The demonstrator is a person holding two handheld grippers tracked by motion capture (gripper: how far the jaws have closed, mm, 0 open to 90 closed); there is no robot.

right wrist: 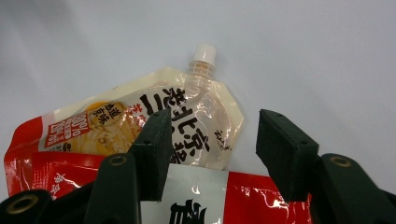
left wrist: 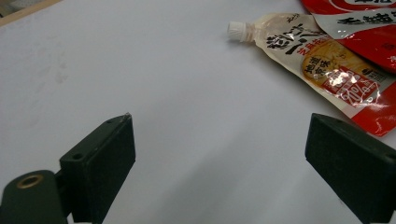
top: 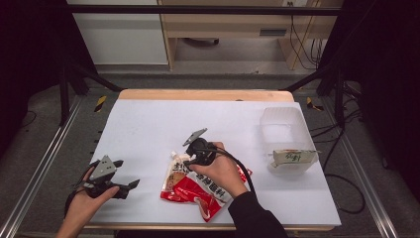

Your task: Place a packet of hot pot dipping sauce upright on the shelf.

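Note:
A cream spout pouch with a white cap lies flat near the table's front, partly under red sachets. My right gripper hovers over the pouch's spout end. In the right gripper view its jaws stand apart with the pouch's top corner between and below them, and the pads are not pressing on it. A red sachet lies just under the jaws. My left gripper rests at the front left, open, with bare table between its jaws. The pouch lies ahead of it, to the right.
A clear plastic tub stands at the right of the white tabletop, with a pale packet lying across its near end. Metal frame rails run along both sides, and a wooden edge marks the back.

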